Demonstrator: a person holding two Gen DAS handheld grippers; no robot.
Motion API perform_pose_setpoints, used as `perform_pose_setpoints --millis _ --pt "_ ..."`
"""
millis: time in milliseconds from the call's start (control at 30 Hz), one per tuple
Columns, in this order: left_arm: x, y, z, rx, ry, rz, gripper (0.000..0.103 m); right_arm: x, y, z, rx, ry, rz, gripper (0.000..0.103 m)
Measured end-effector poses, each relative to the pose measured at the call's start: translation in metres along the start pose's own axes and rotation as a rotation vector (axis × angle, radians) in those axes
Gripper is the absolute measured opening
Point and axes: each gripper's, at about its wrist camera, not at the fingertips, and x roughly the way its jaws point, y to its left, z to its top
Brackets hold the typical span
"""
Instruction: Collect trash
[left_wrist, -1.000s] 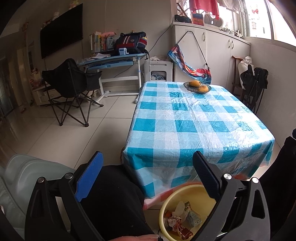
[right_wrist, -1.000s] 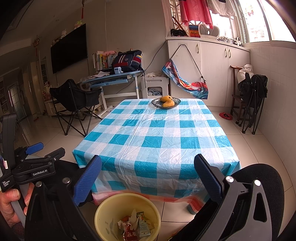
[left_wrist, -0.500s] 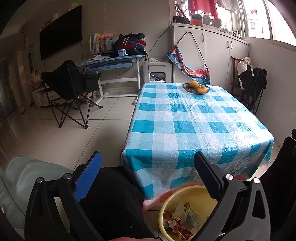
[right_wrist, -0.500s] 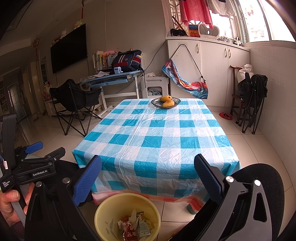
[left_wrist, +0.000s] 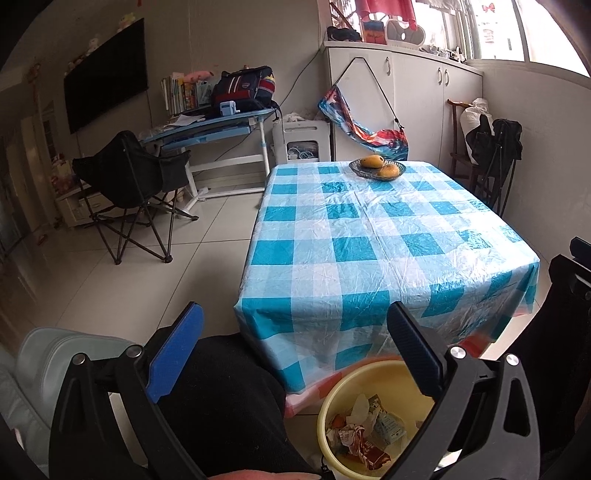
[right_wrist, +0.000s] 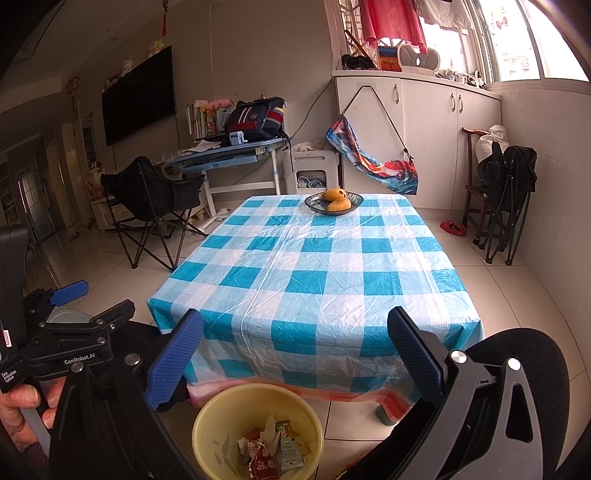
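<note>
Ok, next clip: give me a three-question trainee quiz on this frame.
1. True or false: the right gripper is clamped on a wrapper.
2. Where is the collected trash? A) on the checked tablecloth B) in the yellow bin C) in the fruit bowl
3. Fill in: apart from the fruit bowl, the checked tablecloth carries ____ trash.

Key
1. False; its jaws stand wide apart with nothing between them, as do those of the left gripper.
2. B, the yellow bin on the floor at the table's near edge.
3. no
</note>
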Motion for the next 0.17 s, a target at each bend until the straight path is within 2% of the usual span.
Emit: perform_pose_setpoints --millis 167 --pt "-0.008 0.001 0.007 -0.019 0.032 0.0 0.096 0.031 -0.013 0.031 0.036 0.064 0.03 0.096"
